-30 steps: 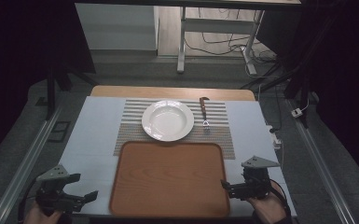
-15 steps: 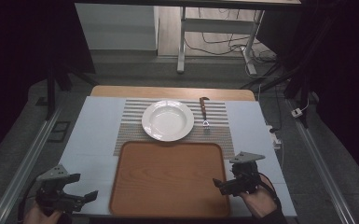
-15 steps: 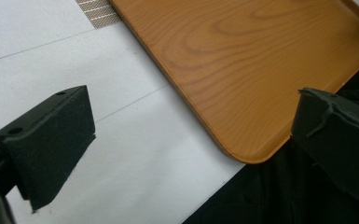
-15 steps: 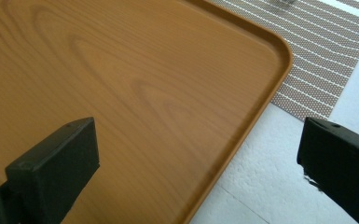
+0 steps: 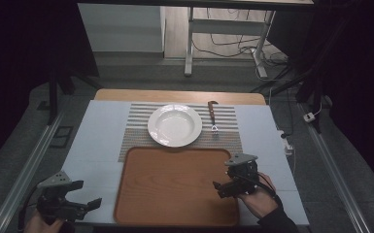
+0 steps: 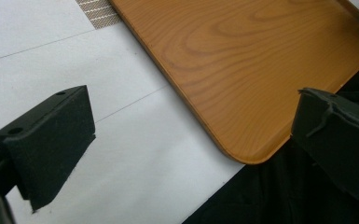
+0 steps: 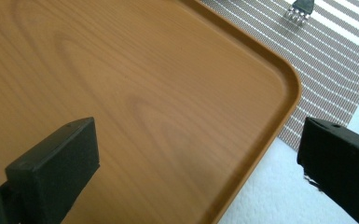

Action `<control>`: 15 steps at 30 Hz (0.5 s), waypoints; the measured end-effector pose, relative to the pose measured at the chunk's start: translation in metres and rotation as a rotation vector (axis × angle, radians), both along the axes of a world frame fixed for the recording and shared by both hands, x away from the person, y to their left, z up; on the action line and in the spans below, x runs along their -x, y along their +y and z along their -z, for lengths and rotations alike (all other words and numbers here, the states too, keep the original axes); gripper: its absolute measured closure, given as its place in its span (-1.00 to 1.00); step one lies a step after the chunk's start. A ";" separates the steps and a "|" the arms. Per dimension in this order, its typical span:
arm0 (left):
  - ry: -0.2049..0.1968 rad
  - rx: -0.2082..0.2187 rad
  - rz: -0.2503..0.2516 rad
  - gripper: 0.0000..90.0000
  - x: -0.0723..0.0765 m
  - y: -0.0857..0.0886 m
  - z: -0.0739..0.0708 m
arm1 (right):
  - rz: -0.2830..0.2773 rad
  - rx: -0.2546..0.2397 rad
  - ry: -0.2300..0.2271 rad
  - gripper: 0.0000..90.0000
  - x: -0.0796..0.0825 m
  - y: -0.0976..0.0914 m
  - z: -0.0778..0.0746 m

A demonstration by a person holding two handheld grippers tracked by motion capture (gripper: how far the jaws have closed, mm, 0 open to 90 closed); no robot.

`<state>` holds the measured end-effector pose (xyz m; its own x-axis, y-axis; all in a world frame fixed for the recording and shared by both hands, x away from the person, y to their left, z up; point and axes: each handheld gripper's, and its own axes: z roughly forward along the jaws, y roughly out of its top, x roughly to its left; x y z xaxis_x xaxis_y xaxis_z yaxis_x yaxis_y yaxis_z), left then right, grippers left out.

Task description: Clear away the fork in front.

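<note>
A wooden tray [image 5: 175, 184] lies at the table's near middle, its near left corner [image 6: 242, 93] and far right corner [image 7: 168, 93] seen close up. Behind it a white plate [image 5: 175, 125] rests on a striped placemat [image 5: 228, 138], with a fork [image 5: 213, 115] to its right, tines [image 7: 300, 10] toward me. My right gripper [image 5: 222, 187] hovers open over the tray's right side, jaws wide with nothing between them. My left gripper [image 5: 93, 203] stands open over the white table surface [image 6: 74, 60], left of the tray's near corner.
The white tabletop [image 5: 97, 141] ends in a wooden strip [image 5: 179, 96] at the far edge. Metal rails [image 5: 24, 170] run along both sides. A white cable plug [image 5: 285, 141] lies at the right edge. Desk legs and cords stand on the floor beyond.
My right gripper has moved left and a bit forward, from beside the tray's right edge to above its right part. The left gripper has hardly moved.
</note>
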<state>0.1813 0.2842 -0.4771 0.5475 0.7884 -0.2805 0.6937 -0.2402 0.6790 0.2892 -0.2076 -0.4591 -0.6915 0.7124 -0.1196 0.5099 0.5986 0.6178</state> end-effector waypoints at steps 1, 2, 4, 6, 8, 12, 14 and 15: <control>0.000 0.000 0.000 -1.00 0.000 0.000 0.000 | 0.001 0.005 -0.004 -1.00 -0.001 0.002 0.000; 0.002 0.001 0.000 -1.00 0.000 0.000 0.000 | -0.001 0.015 -0.009 -1.00 -0.003 0.003 0.001; 0.003 0.003 0.000 -1.00 0.000 0.000 0.000 | -0.005 0.028 -0.014 -1.00 -0.005 0.006 0.001; 0.003 0.003 0.000 -1.00 0.000 0.000 0.000 | -0.013 0.039 -0.022 -1.00 -0.008 0.009 0.001; 0.003 0.002 0.000 -1.00 0.000 0.000 0.000 | -0.021 0.056 -0.030 -1.00 -0.011 0.012 0.001; 0.004 0.000 0.001 -1.00 0.000 -0.001 0.000 | -0.032 0.085 -0.046 -1.00 -0.015 0.018 0.001; 0.003 -0.001 0.002 -1.00 0.000 -0.001 0.000 | -0.043 0.101 -0.054 -1.00 -0.018 0.021 0.001; 0.004 -0.002 0.002 -1.00 0.000 -0.001 0.000 | -0.045 0.113 -0.063 -1.00 -0.020 0.023 0.001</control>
